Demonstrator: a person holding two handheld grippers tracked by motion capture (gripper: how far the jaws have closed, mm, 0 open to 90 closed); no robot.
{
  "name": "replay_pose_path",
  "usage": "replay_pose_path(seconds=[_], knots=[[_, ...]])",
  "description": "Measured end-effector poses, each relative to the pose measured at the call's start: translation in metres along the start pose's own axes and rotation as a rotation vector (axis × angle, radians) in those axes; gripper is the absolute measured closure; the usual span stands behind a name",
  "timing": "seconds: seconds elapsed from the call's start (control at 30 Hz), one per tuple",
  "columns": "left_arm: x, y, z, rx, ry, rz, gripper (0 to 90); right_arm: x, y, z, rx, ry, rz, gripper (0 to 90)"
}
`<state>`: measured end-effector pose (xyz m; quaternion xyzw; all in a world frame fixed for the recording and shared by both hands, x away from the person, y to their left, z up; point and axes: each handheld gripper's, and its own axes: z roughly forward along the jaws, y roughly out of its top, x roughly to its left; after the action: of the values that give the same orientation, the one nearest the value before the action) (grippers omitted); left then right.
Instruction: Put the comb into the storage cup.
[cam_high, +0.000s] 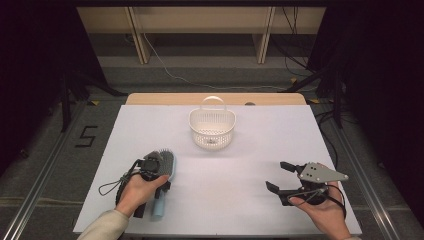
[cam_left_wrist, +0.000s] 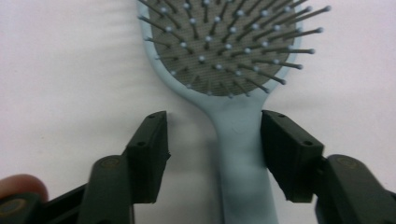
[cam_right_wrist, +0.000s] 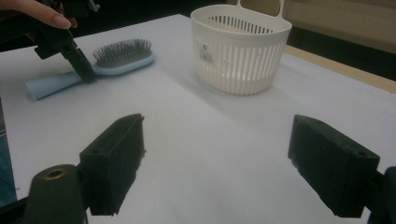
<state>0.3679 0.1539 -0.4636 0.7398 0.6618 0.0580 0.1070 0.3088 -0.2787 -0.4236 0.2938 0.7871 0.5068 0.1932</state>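
White table cover (cam_high: 250, 170): perforated plastic basket (cam_high: 212, 129) mid-table near the far edge. Light-blue paddle hairbrush (cam_left_wrist: 243, 140) lies flat near the front-left corner, bristles up. Probably light, rigid, smooth plastic, so slippery. Left gripper (cam_left_wrist: 212, 140) straddles the handle neck: one pad touching, the other off. Grip there, not the bristles. Right gripper (cam_right_wrist: 217, 163) spread wide, holding nothing.

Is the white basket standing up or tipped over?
Standing up. The white basket sits flat on the table, its open top facing up and its handle at the far rim.
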Motion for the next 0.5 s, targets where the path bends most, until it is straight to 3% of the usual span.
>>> replay_pose_path(seconds=[0.17,0.5], knots=[[-0.0019,0.0006,0.0001,0.004,0.002,0.015,46.3,-0.0001,0.0000,-0.0001,-0.001,0.000,0.000,19.3],[-0.0038,0.0022,-0.0003,0.007,-0.005,0.006,53.2,-0.0002,-0.0001,0.0002,0.001,0.001,0.000,19.6]])
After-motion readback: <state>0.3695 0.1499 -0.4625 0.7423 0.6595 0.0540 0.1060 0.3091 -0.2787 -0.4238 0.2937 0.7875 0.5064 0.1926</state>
